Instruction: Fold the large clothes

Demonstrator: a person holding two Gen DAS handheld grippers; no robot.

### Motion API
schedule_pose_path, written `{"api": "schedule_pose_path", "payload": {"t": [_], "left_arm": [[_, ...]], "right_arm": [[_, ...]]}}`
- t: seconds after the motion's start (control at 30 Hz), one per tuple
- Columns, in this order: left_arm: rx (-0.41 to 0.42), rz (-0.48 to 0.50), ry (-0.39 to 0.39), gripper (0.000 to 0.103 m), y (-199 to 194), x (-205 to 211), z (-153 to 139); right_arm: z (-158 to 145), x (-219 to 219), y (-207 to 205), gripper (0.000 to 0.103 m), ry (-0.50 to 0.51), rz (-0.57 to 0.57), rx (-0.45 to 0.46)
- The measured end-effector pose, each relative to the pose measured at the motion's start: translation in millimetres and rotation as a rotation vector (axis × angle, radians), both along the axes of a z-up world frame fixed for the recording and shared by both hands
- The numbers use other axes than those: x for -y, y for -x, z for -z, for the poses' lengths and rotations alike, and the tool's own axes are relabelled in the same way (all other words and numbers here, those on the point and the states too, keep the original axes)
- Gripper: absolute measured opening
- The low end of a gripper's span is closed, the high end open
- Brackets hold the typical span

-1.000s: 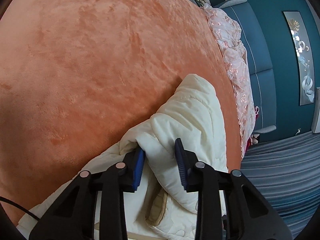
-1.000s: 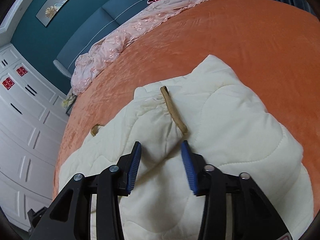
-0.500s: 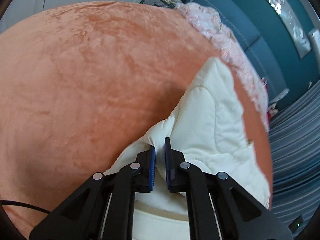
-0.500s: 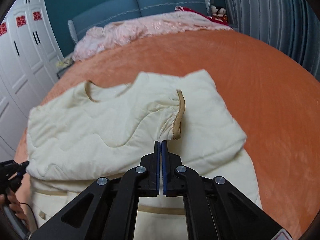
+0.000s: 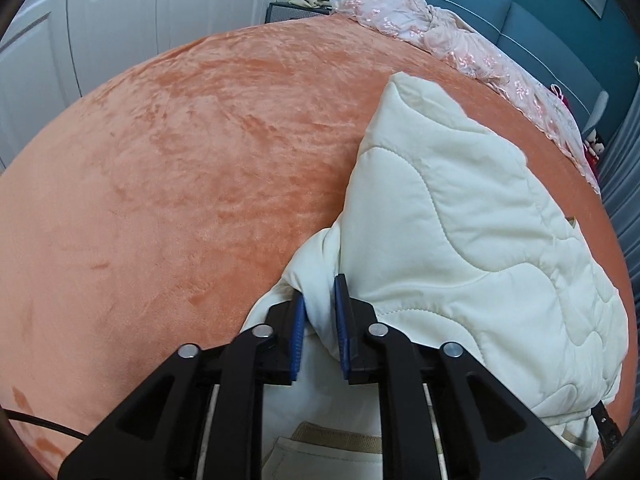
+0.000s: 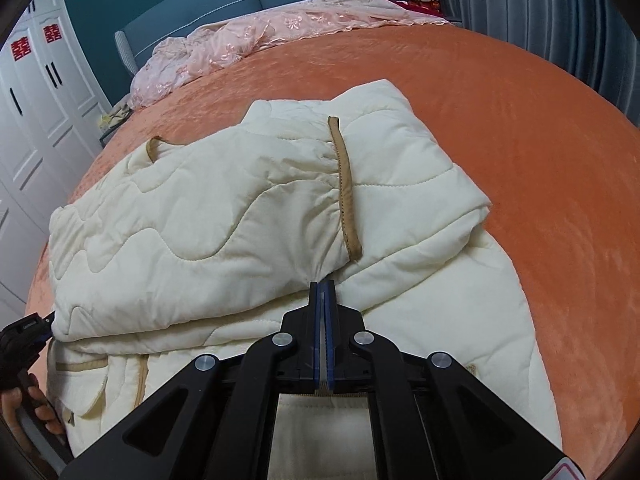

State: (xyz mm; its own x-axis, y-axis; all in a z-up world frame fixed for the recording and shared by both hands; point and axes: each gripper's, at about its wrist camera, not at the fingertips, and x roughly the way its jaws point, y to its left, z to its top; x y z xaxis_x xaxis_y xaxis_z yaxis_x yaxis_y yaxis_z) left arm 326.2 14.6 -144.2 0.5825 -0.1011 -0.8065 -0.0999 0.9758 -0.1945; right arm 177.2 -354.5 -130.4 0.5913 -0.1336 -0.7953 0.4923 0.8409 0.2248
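Right wrist view: right gripper (image 6: pixel 323 286) clamped tight on thin pinch of cream jacket (image 6: pixel 224 216) beside tan trim; a second ago its blue pads stood apart. Left gripper (image 5: pixel 320 312) now holds thick bunch of jacket edge, jaws easing wider, cloth between them. Jacket lies on near part of orange bedspread (image 6: pixel 520 120), top part doubled over lower part. Judgement: both ends gripped, next fold ready.

1. Left of the left gripper (image 5: pixel 320 312), the bare orange plush bedspread (image 5: pixel 180 168) lies wide open.
2. Ahead of it, the cream quilted jacket (image 5: pixel 460 240) bulks up.
3. Far beyond, crumpled pink lace fabric (image 5: pixel 440 36) lines the bed's edge.
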Motion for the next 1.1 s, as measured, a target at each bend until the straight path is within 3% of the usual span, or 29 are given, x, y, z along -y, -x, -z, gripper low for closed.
{"api": "schedule_pose_path", "payload": {"t": [0.03, 0.1, 0.13, 0.27, 0.43, 0.6, 0.8, 1.1], "left_arm": [[-0.005, 0.004, 0.001, 0.018, 0, -1, -3], [-0.003, -0.011, -0.004, 0.036, 6, -7, -13], [0.001, -0.021, -0.005, 0.038, 10, -11, -20], [0.045, -0.028, 0.033, 0.038, 19, -11, -45], [0.055, 0.07, 0.043, 0.038, 1, 32, -62], [0.003, 0.13, -0.012, 0.038, -14, 67, -47], [-0.016, 0.152, -0.059, 0.038, -9, 73, -27], [-0.034, 0.171, -0.151, 0.038, -6, 83, -2]], "right_arm": [[-6, -1, 5, 0.004, 0.005, 0.007, 0.013], [-19, -6, 11, 0.008, 0.011, 0.006, 0.044], [-27, -11, 13, 0.009, 0.015, -0.005, 0.062], [-52, -50, -14, 0.009, 0.023, -0.151, 0.092], [-51, -91, -78, 0.009, 0.052, -0.281, 0.09], [-1, -110, -107, 0.004, -0.014, -0.335, -0.069], [-2, -135, -76, 0.004, 0.018, -0.407, -0.06], [-8, -126, -88, 0.004, -0.01, -0.375, -0.038]]}}
